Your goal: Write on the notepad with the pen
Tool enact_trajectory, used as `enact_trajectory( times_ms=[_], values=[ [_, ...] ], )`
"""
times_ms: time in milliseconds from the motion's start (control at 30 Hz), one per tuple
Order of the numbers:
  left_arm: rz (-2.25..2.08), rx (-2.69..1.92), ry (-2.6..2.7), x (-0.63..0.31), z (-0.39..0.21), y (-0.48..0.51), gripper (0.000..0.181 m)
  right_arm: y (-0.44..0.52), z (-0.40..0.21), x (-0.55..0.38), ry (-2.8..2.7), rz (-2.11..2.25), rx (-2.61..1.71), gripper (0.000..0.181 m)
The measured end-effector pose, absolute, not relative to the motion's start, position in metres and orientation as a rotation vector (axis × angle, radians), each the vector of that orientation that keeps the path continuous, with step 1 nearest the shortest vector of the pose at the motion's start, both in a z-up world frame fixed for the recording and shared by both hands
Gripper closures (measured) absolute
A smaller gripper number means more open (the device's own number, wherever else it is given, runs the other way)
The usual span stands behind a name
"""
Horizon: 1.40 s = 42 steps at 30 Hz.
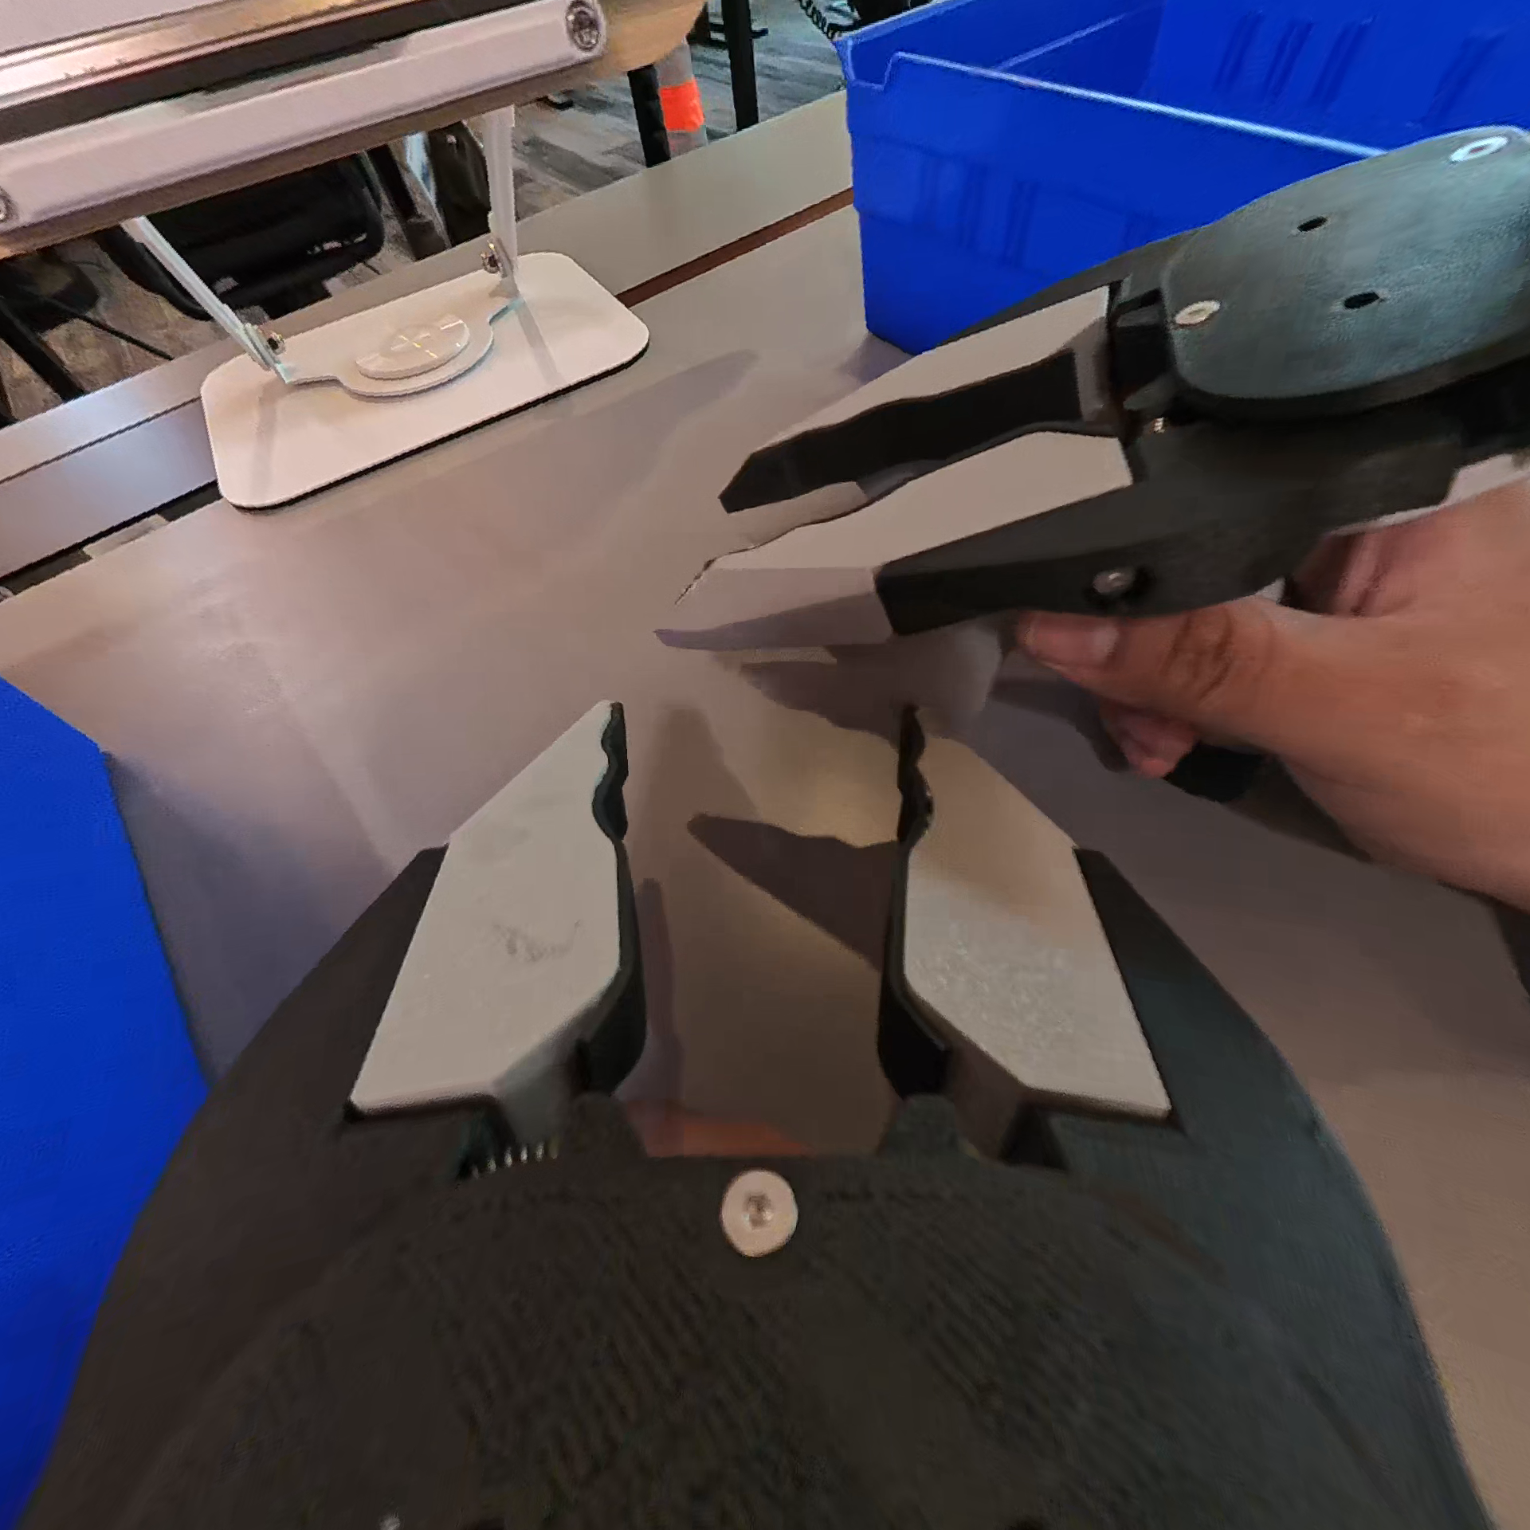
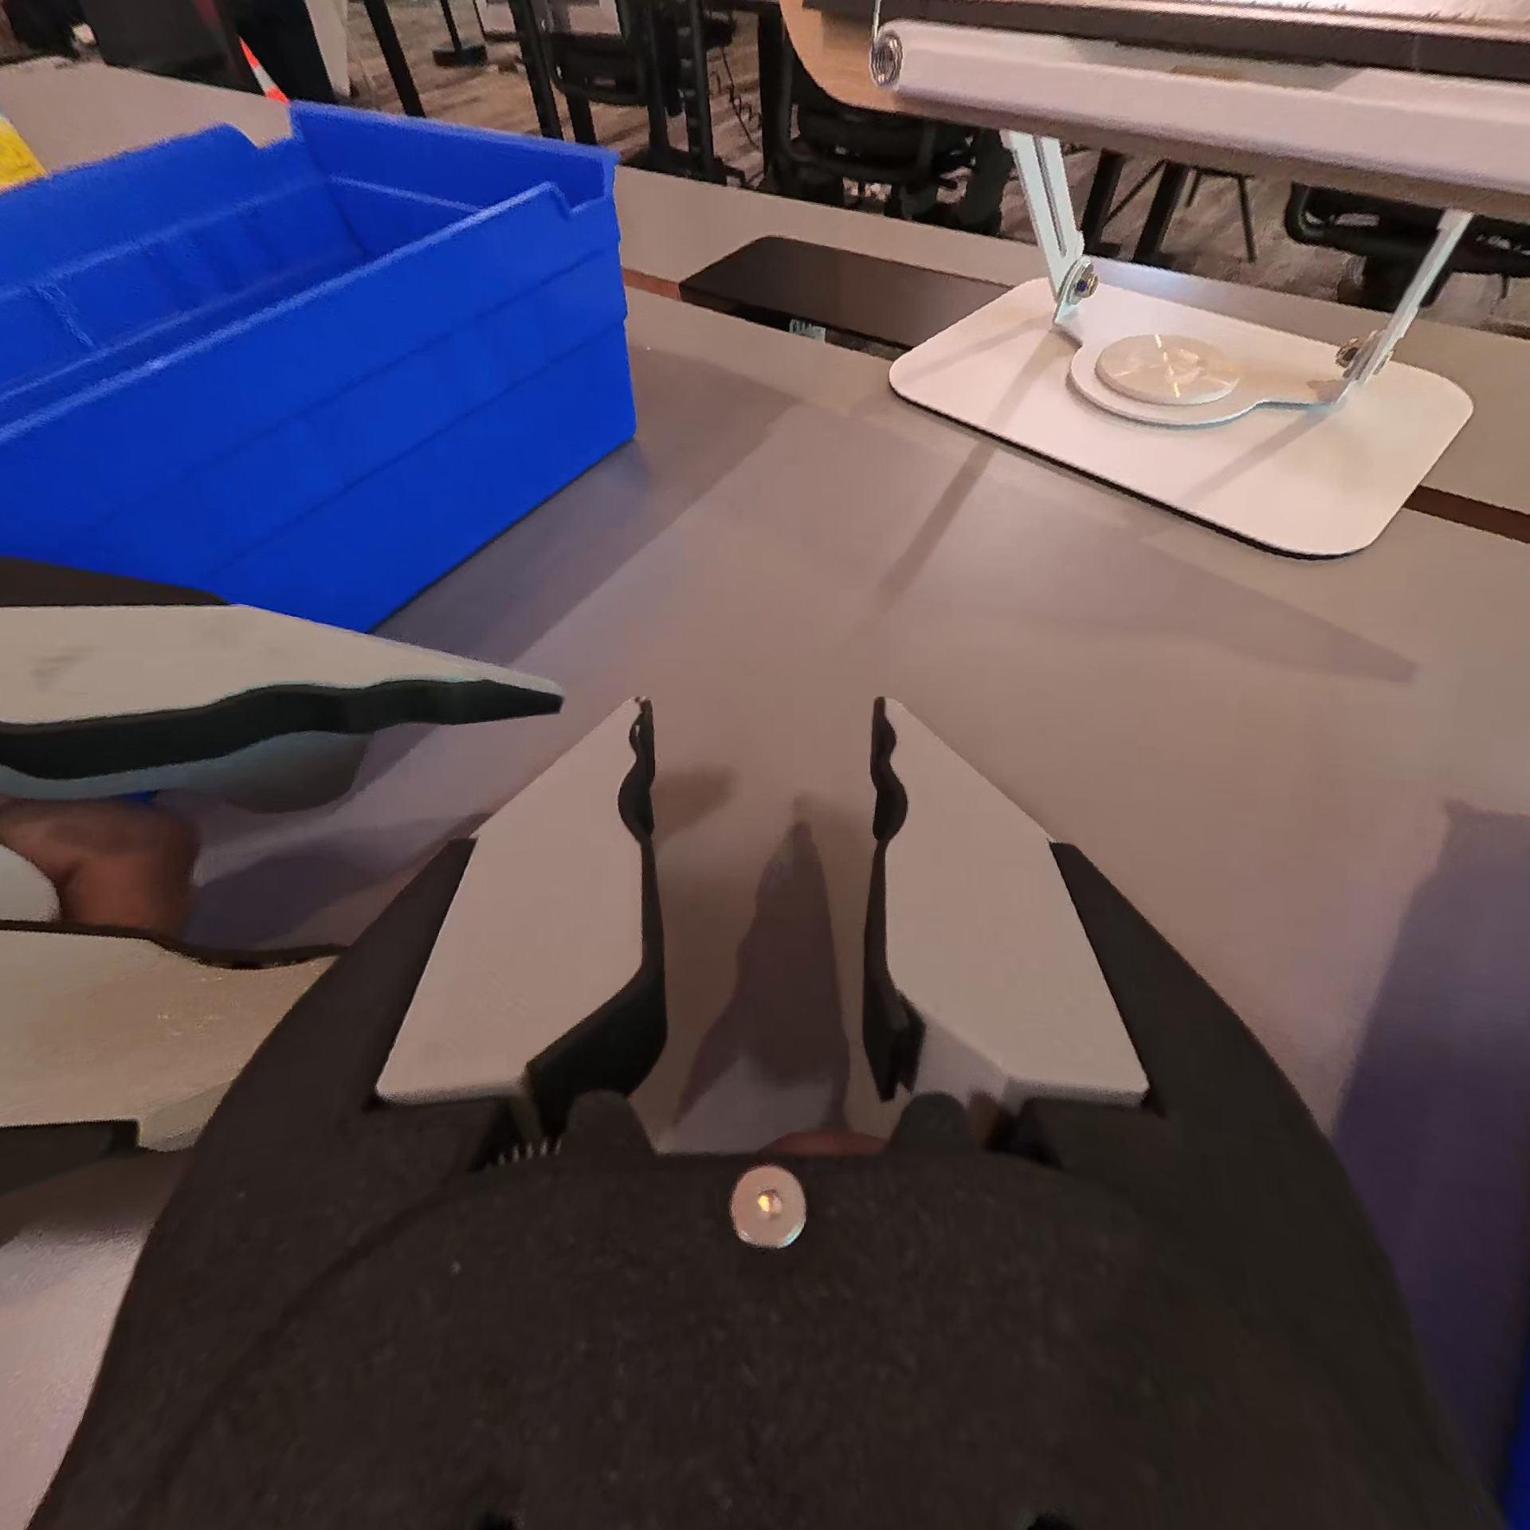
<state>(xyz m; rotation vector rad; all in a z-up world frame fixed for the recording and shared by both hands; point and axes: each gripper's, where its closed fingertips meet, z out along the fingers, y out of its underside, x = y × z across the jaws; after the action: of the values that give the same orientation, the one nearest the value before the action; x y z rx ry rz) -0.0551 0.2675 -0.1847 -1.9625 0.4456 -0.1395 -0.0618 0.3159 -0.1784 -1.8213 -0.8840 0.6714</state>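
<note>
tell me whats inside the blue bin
In the right wrist view the blue bin shows only bare blue walls and a divider; its floor is hidden by the near wall. No pen or notepad is visible.

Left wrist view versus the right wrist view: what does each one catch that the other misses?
Only the left wrist view shows the person's hand gripping the right gripper from the side, plus a second blue surface at the left edge. Only the right wrist view shows the blue bin's divided inside and a dark slot in the table. Both show the grey table, the blue bin, the white stand base, and both grippers open and empty. Neither shows a pen or notepad.
</note>
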Motion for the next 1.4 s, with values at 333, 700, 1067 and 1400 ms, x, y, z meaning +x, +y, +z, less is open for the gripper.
enact_trajectory(
  times_ms=[333, 700, 1067, 1400],
  values=[
    [-0.213, -1.937, 0.449, -0.052, -0.181, 0.264, 0.118, 0.302, -0.15, -0.058, -0.823, 0.849, -1.667, 0.134],
    [-0.47, -2.003, 0.288, -0.057, -0.18, 0.263, 0.119, 0.302, -0.148, -0.057, -0.84, 0.804, -1.647, 0.133],
    [-0.482, -1.977, 0.31, -0.05, -0.179, 0.262, 0.122, 0.31, -0.153, -0.046, -0.776, 0.784, -1.702, 0.13],
    [-0.459, -1.985, 0.356, -0.044, -0.182, 0.26, 0.122, 0.32, -0.152, -0.044, -0.834, 0.729, -1.694, 0.13]
  ],
)
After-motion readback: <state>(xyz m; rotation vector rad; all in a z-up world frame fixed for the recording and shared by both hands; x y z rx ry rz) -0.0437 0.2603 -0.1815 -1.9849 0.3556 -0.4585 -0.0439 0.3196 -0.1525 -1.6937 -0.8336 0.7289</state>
